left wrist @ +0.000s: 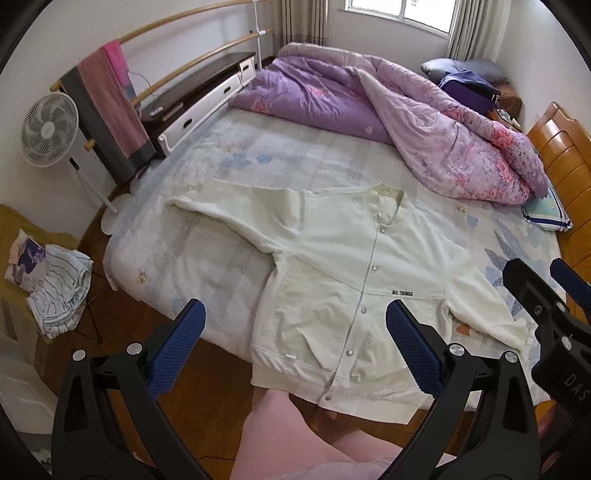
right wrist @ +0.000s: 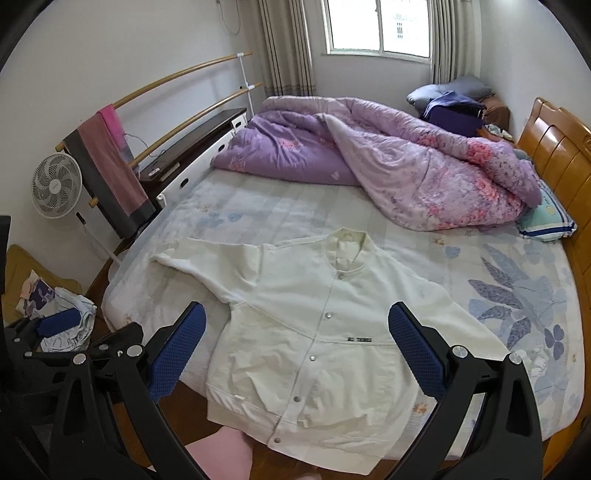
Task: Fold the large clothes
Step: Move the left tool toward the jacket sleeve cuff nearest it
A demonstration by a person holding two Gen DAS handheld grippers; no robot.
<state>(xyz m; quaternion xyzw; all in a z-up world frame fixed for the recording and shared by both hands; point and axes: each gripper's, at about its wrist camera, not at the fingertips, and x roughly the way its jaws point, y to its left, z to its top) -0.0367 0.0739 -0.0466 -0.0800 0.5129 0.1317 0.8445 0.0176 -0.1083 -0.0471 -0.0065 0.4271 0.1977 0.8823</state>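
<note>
We see the jacket as soft matt cream cloth with dull metal snaps, lying on the bed's matt printed cotton. The headboard is glossy varnished wood, and our gripper fingers are black plastic with rough blue textured pads.

Both fisheye cameras look from the foot of the bed, above its near edge, forward and down across the pale floral bedsheet toward the bright window. The left view sits leftward — the right view slightly rightward. Both share the cream snap-button jacket and the crumpled purple floral quilt — neither close.
</note>
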